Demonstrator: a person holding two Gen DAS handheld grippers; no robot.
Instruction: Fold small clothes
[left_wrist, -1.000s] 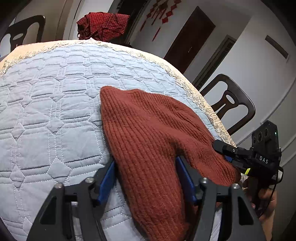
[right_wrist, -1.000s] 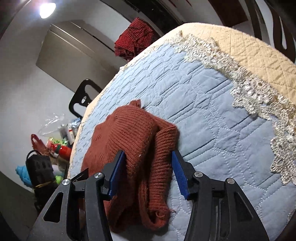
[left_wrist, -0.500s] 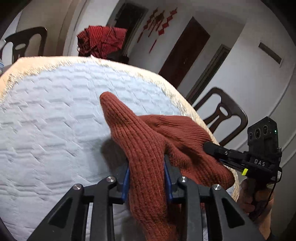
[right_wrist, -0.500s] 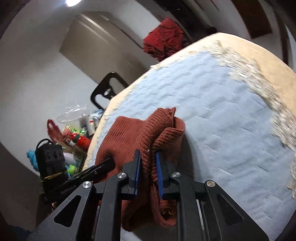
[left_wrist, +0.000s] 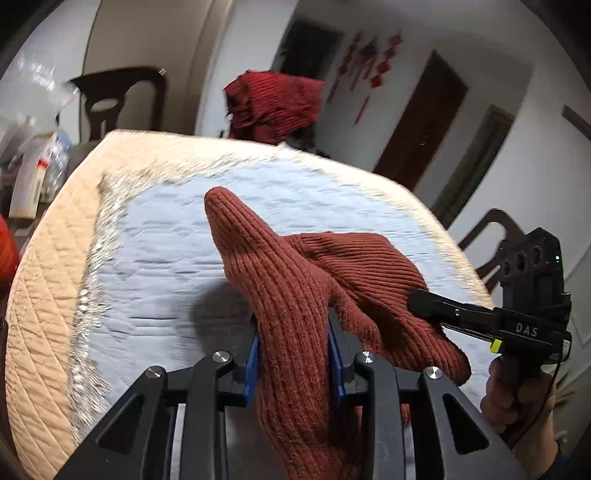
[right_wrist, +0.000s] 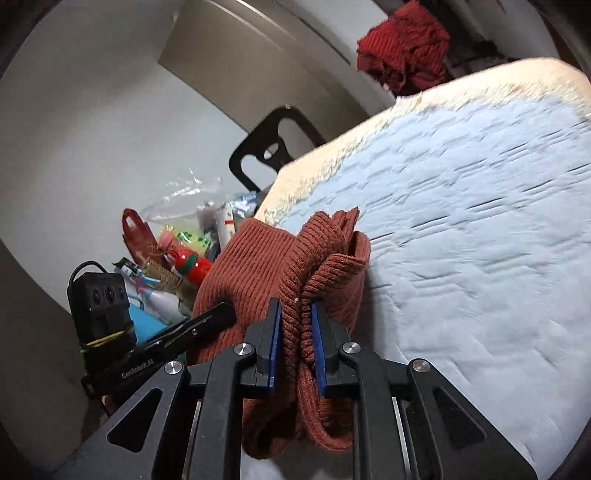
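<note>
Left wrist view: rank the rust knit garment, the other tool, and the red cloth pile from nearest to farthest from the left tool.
1. Rust knit garment, clamped in the left tool.
2. Right tool, lower right, gripping the same garment.
3. Red cloth pile, beyond the table's far edge.

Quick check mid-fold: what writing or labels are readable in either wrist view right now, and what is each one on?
"DAS": white letters on the black body of the right tool, seen from the left wrist view.
"GenRobot.AI": small white letters on the black body of the left tool, seen from the right wrist view.
Labels on the bottles and packets beside the table: too small and blurred to read.
</note>
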